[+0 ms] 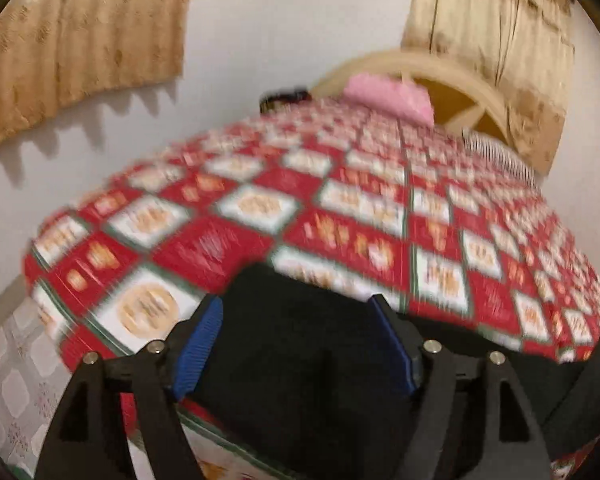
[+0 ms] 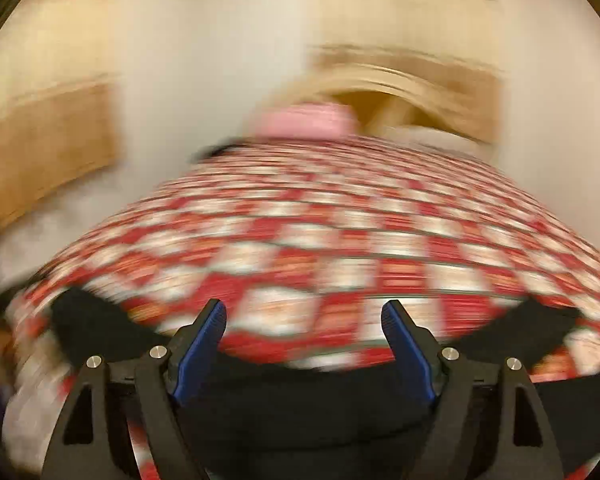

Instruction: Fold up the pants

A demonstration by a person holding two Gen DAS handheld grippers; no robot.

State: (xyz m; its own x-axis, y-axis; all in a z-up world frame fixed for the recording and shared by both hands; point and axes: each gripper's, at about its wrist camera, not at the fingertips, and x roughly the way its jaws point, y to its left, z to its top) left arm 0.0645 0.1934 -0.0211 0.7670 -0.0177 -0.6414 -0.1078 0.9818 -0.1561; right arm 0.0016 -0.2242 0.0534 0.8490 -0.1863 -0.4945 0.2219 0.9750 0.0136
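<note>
Black pants [image 1: 300,344] lie on the near edge of a bed with a red and white checked cover [image 1: 340,200]. My left gripper [image 1: 298,308] is open, its blue pads [image 1: 198,344] spread either side of the black cloth, just above it. In the right wrist view, which is heavily blurred, the pants [image 2: 300,400] stretch across the bottom of the frame. My right gripper [image 2: 304,312] is open above their far edge, over the checked cover [image 2: 300,240]. Neither gripper holds the cloth.
A pink pillow [image 1: 388,96] lies at the far end by a cream headboard [image 1: 440,76]. Tan curtains [image 1: 80,40] hang on the white wall. A tiled floor [image 1: 12,380] shows left of the bed.
</note>
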